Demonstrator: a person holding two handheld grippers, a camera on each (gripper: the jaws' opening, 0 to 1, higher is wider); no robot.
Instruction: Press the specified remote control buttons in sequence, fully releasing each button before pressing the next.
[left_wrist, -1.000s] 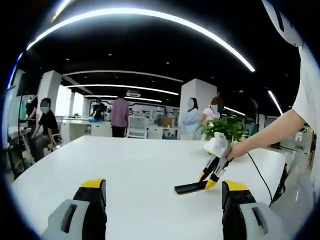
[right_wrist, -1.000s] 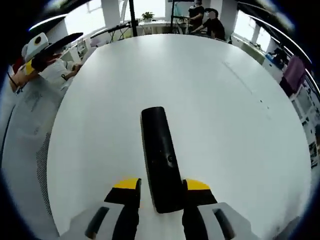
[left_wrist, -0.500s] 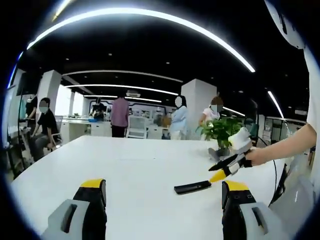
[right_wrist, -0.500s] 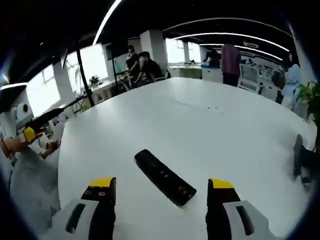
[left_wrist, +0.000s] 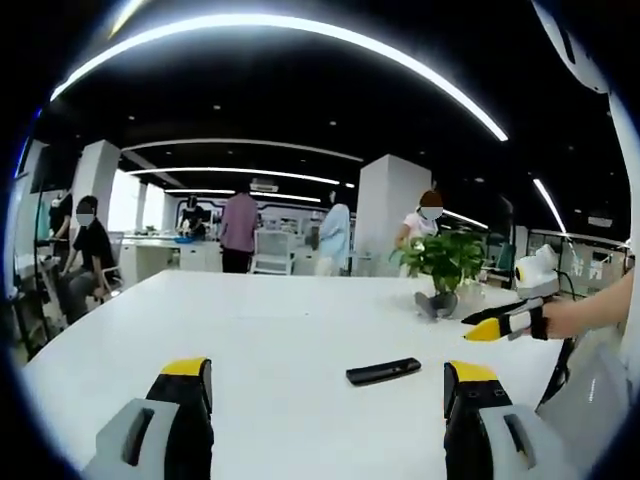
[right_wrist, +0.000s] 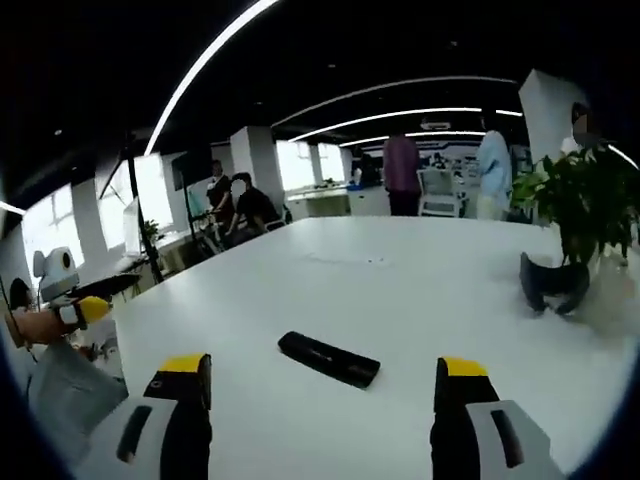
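In the left gripper view, people sit and stand at desks (left_wrist: 165, 255) along the far left of the office, beyond a broad white table (left_wrist: 260, 330). Further right a potted plant (left_wrist: 443, 262) stands on the table near its far edge, with a dark object lying at its base. The black remote control (left_wrist: 383, 372) lies flat on the bare tabletop, nothing around it, ahead of the left gripper (left_wrist: 325, 385), whose yellow-tipped jaws stand wide apart and hold nothing. At the right edge, the right gripper (left_wrist: 497, 325) is held above the table beside the remote, apart from it. In the right gripper view its jaws are spread wide and empty, the remote lying between them farther out.
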